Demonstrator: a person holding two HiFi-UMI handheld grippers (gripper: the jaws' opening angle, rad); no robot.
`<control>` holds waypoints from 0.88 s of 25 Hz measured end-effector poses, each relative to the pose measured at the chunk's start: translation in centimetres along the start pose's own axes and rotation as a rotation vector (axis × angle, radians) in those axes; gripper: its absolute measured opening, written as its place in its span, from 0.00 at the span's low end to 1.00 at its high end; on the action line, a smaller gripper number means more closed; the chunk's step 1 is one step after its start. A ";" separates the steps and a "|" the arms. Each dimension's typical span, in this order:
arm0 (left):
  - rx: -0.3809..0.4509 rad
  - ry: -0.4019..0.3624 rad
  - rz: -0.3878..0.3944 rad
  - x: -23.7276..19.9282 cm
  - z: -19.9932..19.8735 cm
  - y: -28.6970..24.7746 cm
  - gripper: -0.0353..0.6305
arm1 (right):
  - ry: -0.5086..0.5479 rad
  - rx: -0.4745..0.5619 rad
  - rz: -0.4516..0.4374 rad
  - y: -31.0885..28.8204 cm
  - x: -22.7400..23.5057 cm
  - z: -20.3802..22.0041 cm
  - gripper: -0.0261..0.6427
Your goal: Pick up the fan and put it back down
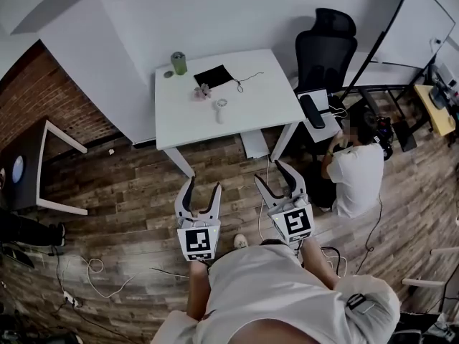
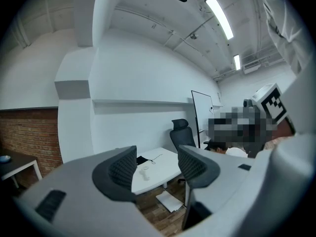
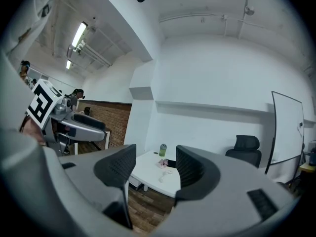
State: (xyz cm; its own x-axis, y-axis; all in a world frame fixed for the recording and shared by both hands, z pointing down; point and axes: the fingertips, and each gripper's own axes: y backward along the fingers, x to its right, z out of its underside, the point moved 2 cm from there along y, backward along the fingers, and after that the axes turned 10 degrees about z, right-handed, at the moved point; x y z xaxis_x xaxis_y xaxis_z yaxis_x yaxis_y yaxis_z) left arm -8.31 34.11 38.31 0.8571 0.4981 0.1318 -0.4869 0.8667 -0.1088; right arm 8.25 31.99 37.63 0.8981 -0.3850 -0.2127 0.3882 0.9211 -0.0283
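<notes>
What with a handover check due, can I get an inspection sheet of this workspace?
Surface: white table, mostly bare.
Job's things: white fan lying on the table, untouched.
Clutter: green cup, black mat, pink item.
Tools: left tool and right tool both open, empty, well short of the table.
Cables: thin cord on the table; loose leads on the wood floor.
Surroundings: office chair, seated person, brick wall.

Green cup (image 1: 178, 62), black office chair (image 1: 326, 45)
</notes>
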 end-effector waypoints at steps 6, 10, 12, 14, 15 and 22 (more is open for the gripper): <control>0.006 0.006 0.021 -1.7 0.4 -1.4 0.43 | 0.010 -0.001 0.016 -1.8 -0.1 0.0 0.42; 0.012 0.017 0.026 -2.5 0.5 -2.6 0.43 | 0.008 -0.020 0.033 -2.9 0.5 0.6 0.42; 0.010 0.022 0.028 -3.0 0.6 -3.1 0.43 | 0.010 -0.023 0.037 -3.5 0.8 0.7 0.42; 0.008 0.024 0.028 -3.4 0.7 -3.8 0.43 | 0.016 -0.019 0.036 -4.3 1.0 0.5 0.42; 0.007 0.025 0.028 -3.6 0.7 -4.1 0.43 | 0.017 -0.018 0.035 -4.7 1.2 0.5 0.42; 0.003 0.032 0.018 -5.5 0.6 -6.8 0.43 | 0.009 -0.034 0.027 -7.9 2.4 1.1 0.42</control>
State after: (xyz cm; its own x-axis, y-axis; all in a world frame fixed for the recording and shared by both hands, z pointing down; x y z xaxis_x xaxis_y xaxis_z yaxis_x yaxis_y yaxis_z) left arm -9.76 25.47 38.90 0.8531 0.5124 0.0985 -0.5028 0.8577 -0.1076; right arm 7.53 23.74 38.37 0.9061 -0.3599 -0.2224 0.3569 0.9325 -0.0552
